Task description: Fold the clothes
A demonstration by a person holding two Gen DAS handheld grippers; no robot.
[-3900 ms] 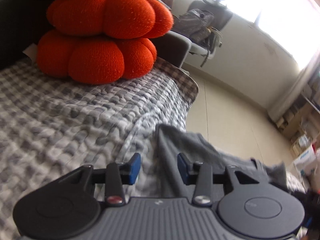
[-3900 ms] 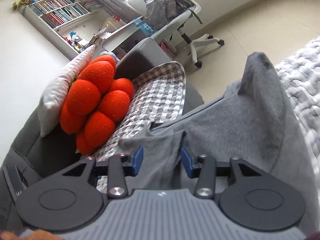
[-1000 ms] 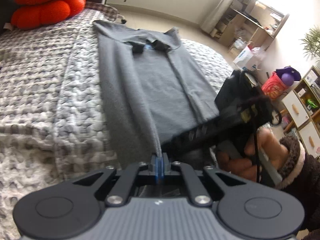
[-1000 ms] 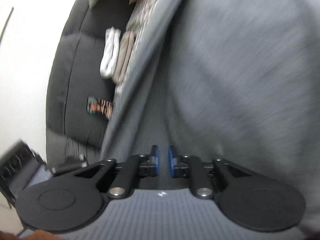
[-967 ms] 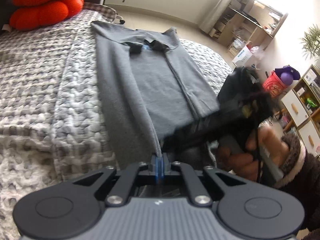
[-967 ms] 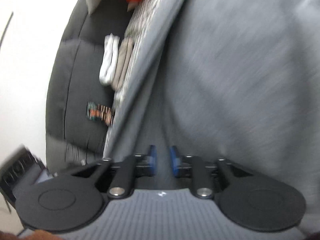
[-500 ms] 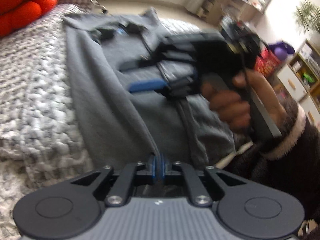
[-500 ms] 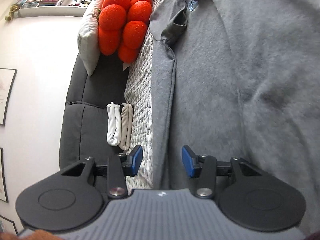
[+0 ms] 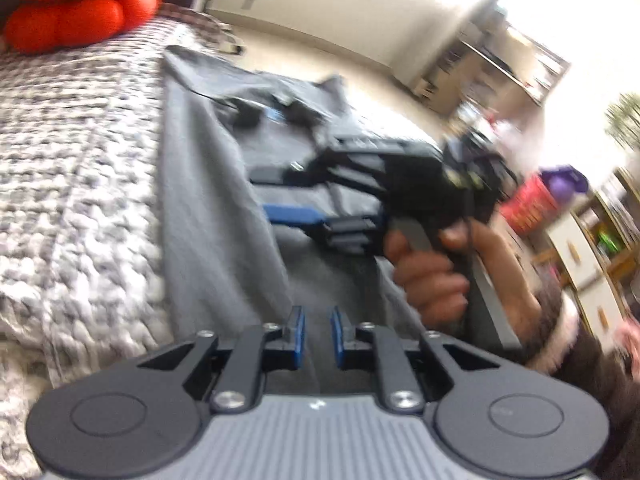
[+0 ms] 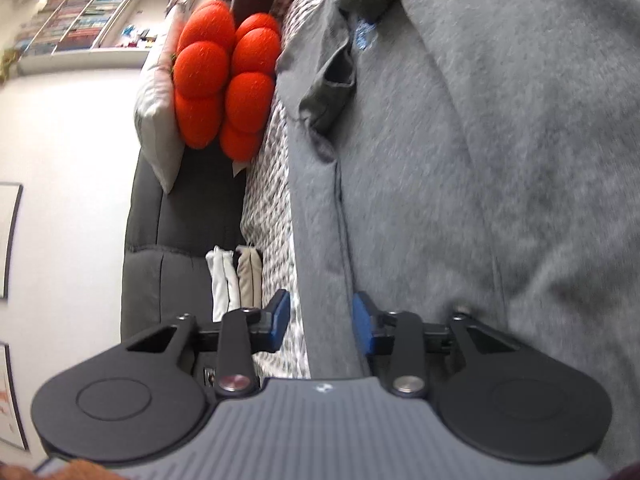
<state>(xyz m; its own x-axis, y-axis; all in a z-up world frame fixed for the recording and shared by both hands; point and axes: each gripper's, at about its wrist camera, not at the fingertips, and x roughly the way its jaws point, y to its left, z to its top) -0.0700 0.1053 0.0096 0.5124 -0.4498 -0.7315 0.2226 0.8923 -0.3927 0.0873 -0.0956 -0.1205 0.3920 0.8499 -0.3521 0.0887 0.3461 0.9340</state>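
Across the knitted grey blanket (image 9: 76, 184) we keep the grey shirt (image 10: 500, 160) flat with its sides folded in, our left gripper (image 9: 318, 334) opening with nothing between its pads, our right gripper (image 10: 320, 322) closing unpinched astride the folded edge.

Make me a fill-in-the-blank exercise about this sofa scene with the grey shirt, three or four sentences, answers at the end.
1. The grey collared shirt lies spread on a knitted ____.
2. The lumpy knitted cushions at the sofa's end are coloured ____.
3. Behind those cushions leans a white ____.
4. The left hand-held gripper has finger pads coloured ____.

Answers: blanket; orange; pillow; blue
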